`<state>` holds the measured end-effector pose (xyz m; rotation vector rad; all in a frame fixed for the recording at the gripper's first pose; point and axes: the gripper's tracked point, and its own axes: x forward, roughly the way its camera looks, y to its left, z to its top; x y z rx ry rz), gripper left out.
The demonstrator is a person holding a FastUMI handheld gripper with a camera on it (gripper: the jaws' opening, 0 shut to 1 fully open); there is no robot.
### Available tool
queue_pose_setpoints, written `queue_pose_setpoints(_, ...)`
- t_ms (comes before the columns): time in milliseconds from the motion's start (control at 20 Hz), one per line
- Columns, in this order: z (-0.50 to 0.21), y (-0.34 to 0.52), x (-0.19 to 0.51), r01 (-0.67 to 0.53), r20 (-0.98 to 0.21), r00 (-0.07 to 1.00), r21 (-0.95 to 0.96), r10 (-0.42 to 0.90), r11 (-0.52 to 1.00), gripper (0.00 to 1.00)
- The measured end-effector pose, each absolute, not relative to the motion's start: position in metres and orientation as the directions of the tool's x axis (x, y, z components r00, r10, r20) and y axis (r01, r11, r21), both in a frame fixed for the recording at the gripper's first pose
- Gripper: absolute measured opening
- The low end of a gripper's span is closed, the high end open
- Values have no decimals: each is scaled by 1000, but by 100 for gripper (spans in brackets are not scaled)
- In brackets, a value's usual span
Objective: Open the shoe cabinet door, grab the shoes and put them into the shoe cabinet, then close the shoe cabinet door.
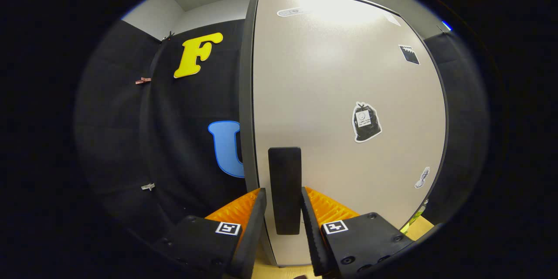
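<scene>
Shoe cabinet door takes up centre and right of the frame, a pale flat panel with a dark edge strip running down its left side, a few stickers scattered on it. Dark vertical handle sits low on the door near that left edge, lower centre of frame. Gripper is right on it: jaws straddle the handle, one finger each side, apparently touching or very nearly so, so it reads as grasping the handle, though whether real squeeze is on I cannot tell. Door looks shut or nearly shut, flush-on to the camera; no shoes visible. Judgement: step in hand is the door opening, early in the task. Door should be rigid and light-ish, swinging on hinges probably on the far right side, so the pull needs to follow an arc, not a straight line. Handle is a stiff slim bar, smooth-looking, could slip out if the grip is loose; mid-height of the bar is the sensible hold. Booth wall at left, a strip of wooden floor at lower right.
</scene>
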<state>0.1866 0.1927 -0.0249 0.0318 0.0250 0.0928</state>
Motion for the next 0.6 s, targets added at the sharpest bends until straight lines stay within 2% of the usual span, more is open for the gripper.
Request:
queue_pose_setpoints(100, -27, 190, 183, -64, -23, 998, 37, 65, 997, 52)
queue_pose_setpoints(150, -29, 199, 194, -86, -13, 996, 33, 87, 996, 36)
queue_pose_setpoints(250, -26, 187, 193, -86, -1, 996, 16, 86, 996, 29)
queue_pose_setpoints(300, -28, 187, 191, -91, -5, 996, 15, 91, 996, 29)
queue_pose_setpoints(350, -27, 187, 189, -99, -6, 995, 9, 99, 995, 22)
queue_pose_setpoints(600, -25, 184, 158, -145, -3, 989, 24, 145, 989, 22)
